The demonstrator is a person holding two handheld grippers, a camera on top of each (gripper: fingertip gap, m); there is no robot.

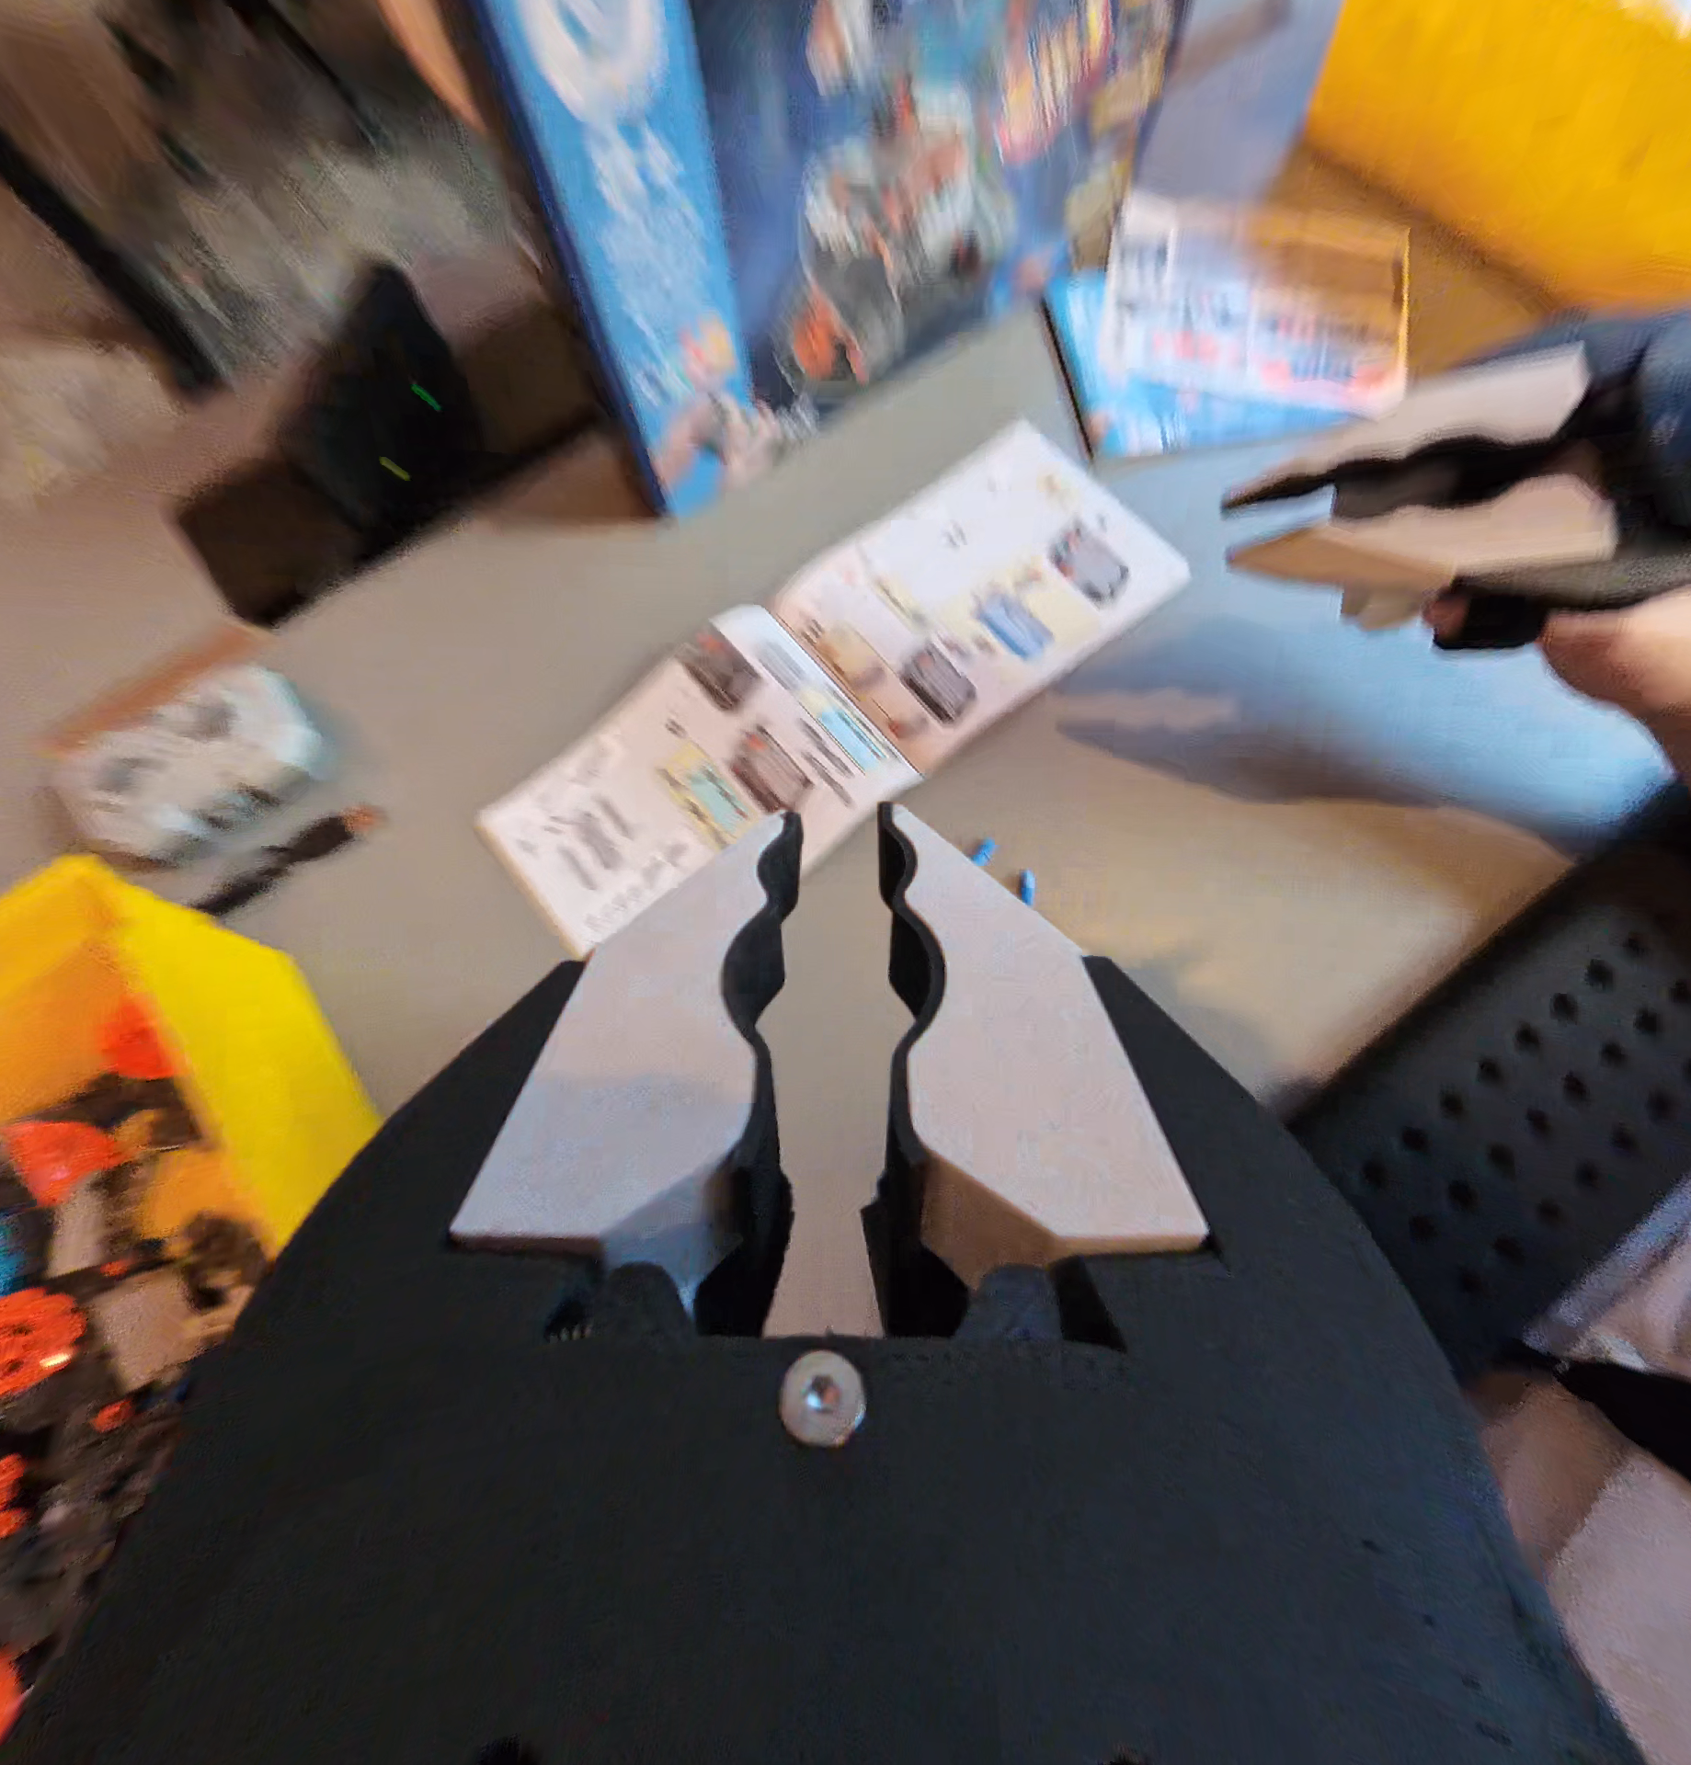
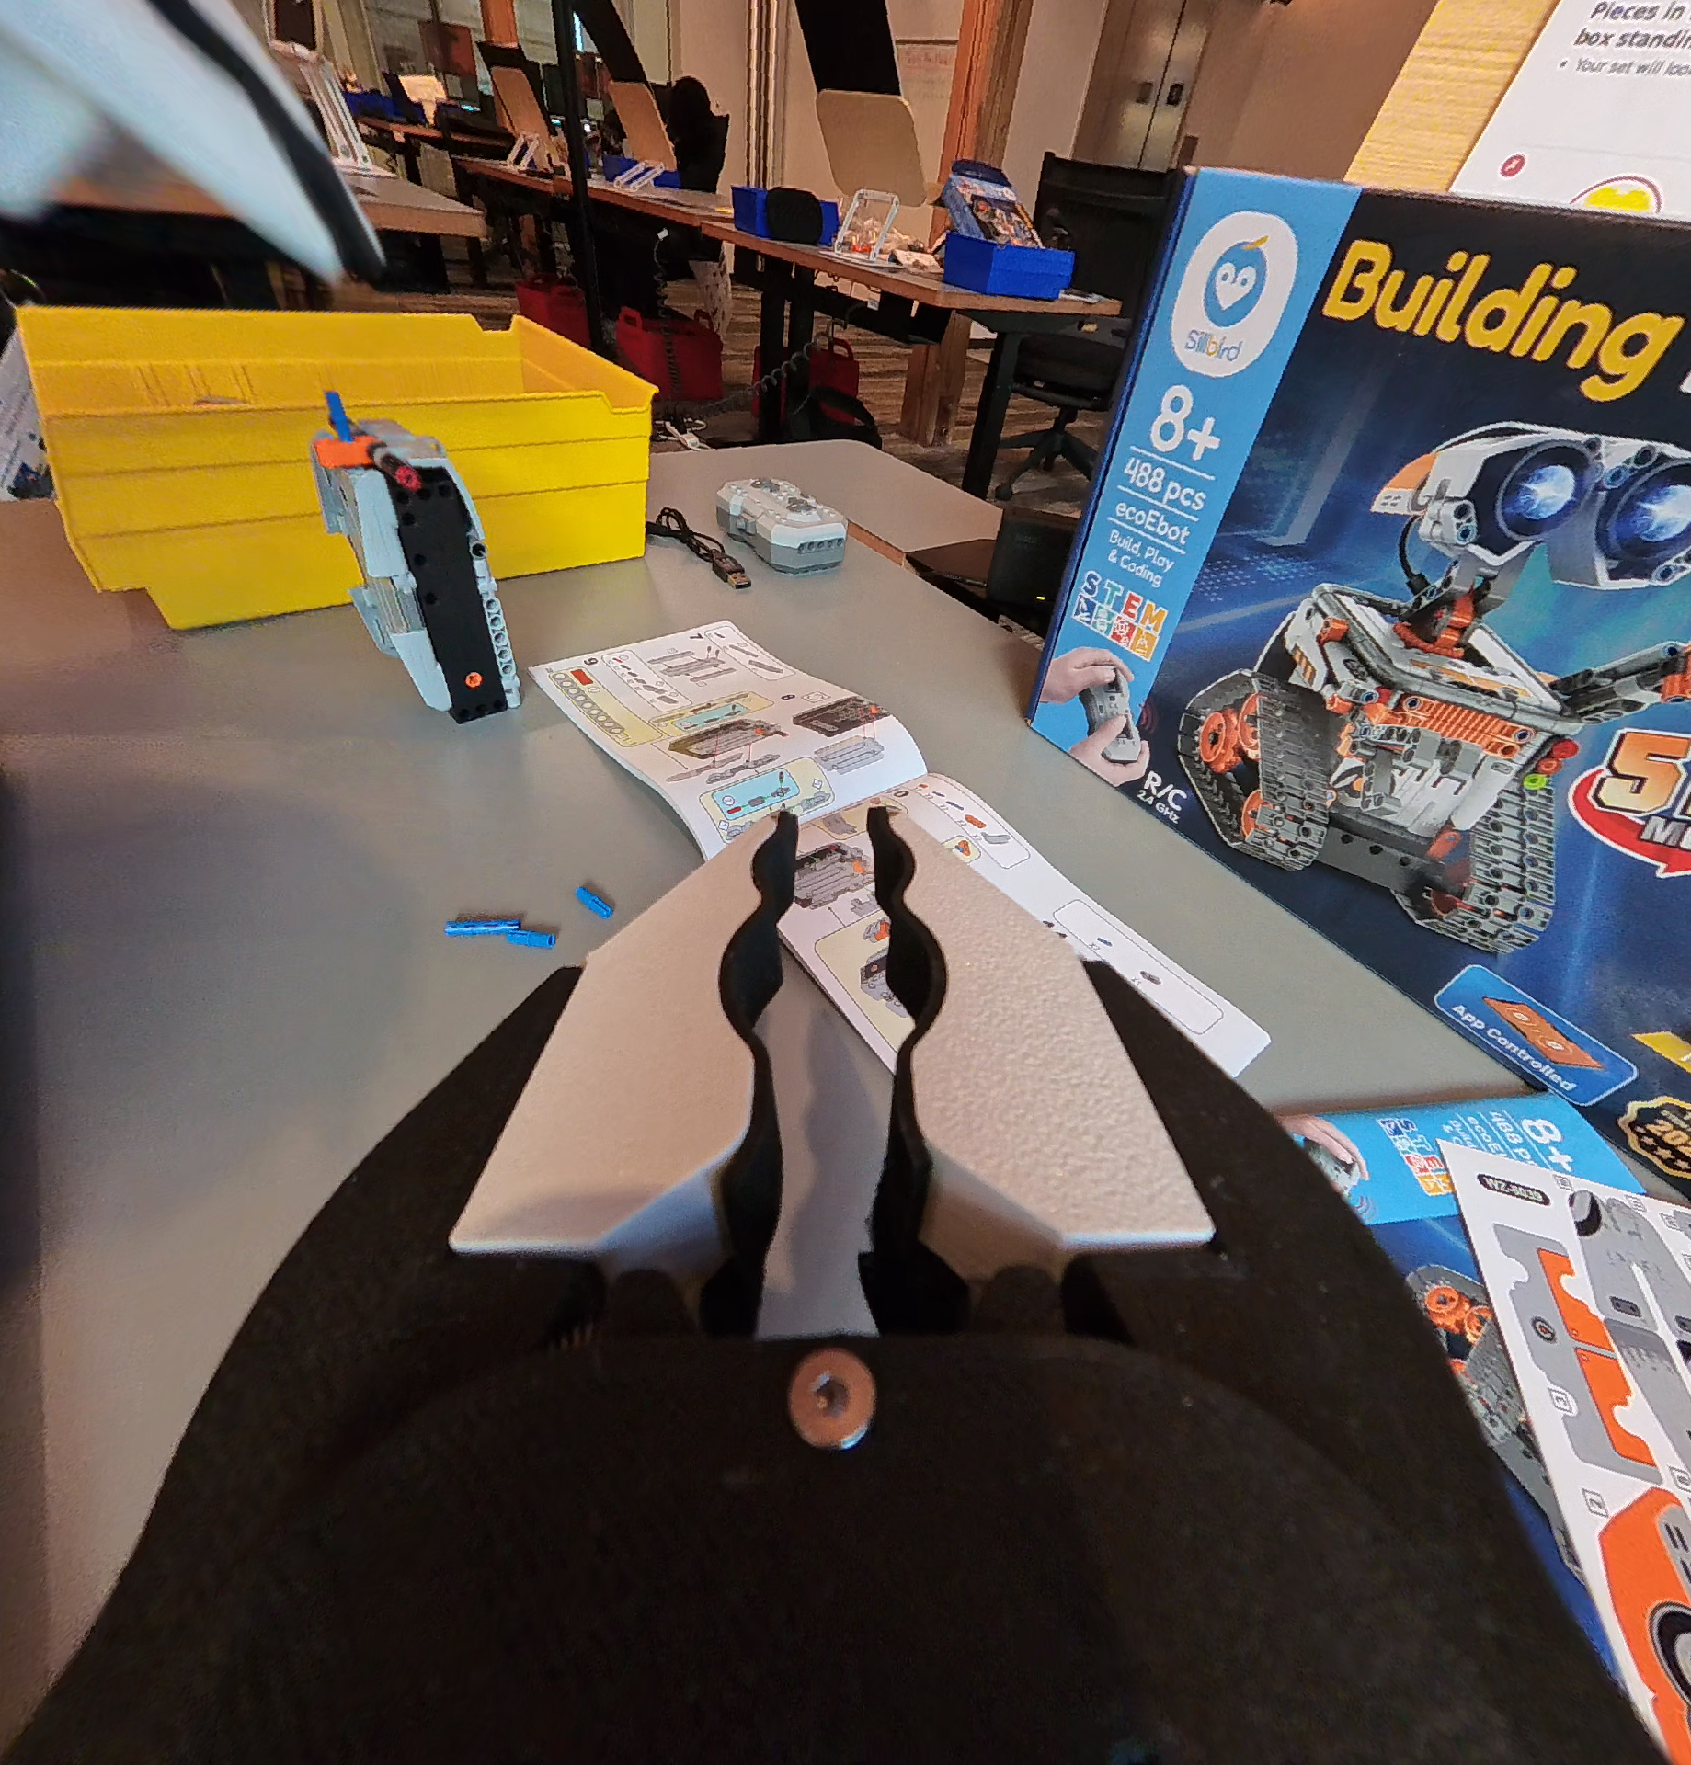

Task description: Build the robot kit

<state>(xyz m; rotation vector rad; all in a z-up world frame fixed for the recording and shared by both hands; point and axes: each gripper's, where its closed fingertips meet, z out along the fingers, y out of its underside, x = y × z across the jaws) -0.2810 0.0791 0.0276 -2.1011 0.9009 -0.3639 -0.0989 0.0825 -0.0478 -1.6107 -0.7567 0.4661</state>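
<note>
My left gripper (image 1: 838, 819) is open by a narrow gap and empty, hovering over the grey table near the open instruction booklet (image 1: 822, 688). This view is motion-blurred. My right gripper (image 2: 830, 819) is also open by a narrow gap and empty, above the booklet (image 2: 727, 726); it shows in the left wrist view (image 1: 1238, 525) at the upper right. Blue pins (image 2: 497, 926) lie loose on the table left of the right gripper's fingers, and show in the left wrist view (image 1: 984, 850). A partly built black and grey brick assembly (image 2: 421, 573) stands tilted in front of the yellow bin (image 2: 555, 497).
A large blue toy box (image 2: 1395, 621) stands at the right, with a sticker sheet (image 2: 1605, 1385) in front. A grey controller (image 2: 784, 525) and a USB cable (image 2: 698, 549) lie behind the booklet. A yellow bin of orange and black parts (image 1: 249, 1051) sits at the left gripper's left; a black perforated surface (image 1: 1539, 1098) lies to its right. Some 20 cm of space lies between my two pairs of fingers.
</note>
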